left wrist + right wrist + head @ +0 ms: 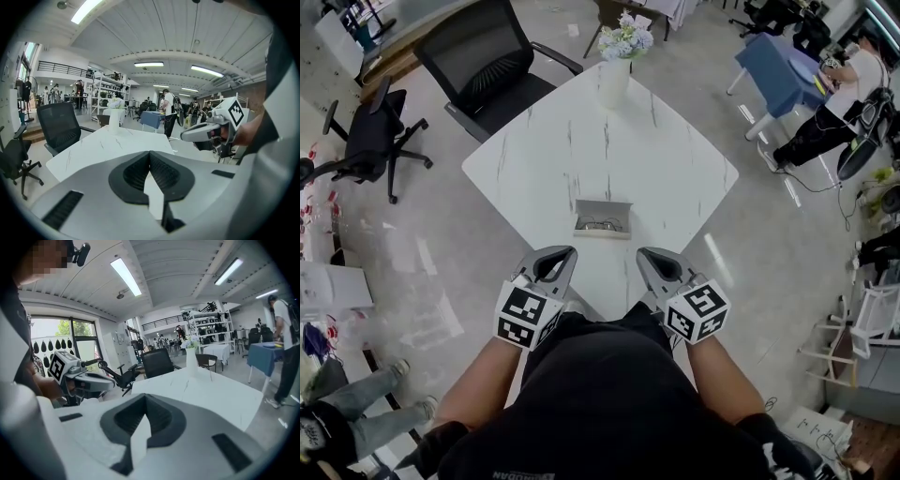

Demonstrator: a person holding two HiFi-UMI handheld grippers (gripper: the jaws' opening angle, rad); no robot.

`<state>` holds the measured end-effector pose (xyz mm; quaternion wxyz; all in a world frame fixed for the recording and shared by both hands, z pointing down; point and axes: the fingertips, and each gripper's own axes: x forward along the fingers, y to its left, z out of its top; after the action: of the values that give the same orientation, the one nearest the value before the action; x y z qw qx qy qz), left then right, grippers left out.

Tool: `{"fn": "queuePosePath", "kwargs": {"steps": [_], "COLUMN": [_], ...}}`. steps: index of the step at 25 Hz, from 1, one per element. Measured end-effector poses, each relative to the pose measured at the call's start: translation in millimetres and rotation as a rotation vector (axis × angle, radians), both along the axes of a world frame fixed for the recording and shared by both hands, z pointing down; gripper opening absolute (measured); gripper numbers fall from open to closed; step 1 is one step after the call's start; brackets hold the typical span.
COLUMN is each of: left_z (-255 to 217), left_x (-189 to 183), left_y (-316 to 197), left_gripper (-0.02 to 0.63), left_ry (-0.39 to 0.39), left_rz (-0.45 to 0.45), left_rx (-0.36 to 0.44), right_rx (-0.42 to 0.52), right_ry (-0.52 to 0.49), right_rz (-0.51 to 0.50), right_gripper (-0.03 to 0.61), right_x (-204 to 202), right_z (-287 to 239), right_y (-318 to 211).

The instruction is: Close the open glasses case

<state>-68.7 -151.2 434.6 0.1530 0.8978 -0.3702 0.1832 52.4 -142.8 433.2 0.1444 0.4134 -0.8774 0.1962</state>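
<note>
The glasses case (602, 219) lies open on the white marble table (675, 159), grey, with spectacles inside and its lid standing up on the far side. Both grippers hover at the near table edge, short of the case and apart from it. My left gripper (569, 251) is shut and holds nothing; in its own view the jaws (150, 153) meet at the tips. My right gripper (643, 253) is likewise shut and empty (144, 397). The case is hidden below the jaws in both gripper views.
A white vase with flowers (616, 66) stands at the table's far corner. A black office chair (487, 56) sits behind the table, another chair (370, 141) at left. A blue table (783, 70) and a person (839, 108) are at right.
</note>
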Motion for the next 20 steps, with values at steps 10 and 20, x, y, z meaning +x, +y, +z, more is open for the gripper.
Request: {"fn": "queuePosePath", "kwargs": {"steps": [10, 20], "left_z": [-5, -3], "left_x": [-1, -5], "left_y": [-9, -12], "left_gripper": [0.005, 0.028], "left_ry": [-0.008, 0.006], "left_rz": [-0.004, -0.011], "left_rx": [0.029, 0.021], "right_rx": [0.019, 0.021], "right_ry": [0.002, 0.024], "right_rz": [-0.008, -0.005], "right_gripper": [0.002, 0.008], "right_x": [-4, -9], "right_z": [-2, 1], "right_y": [-9, -14]}}
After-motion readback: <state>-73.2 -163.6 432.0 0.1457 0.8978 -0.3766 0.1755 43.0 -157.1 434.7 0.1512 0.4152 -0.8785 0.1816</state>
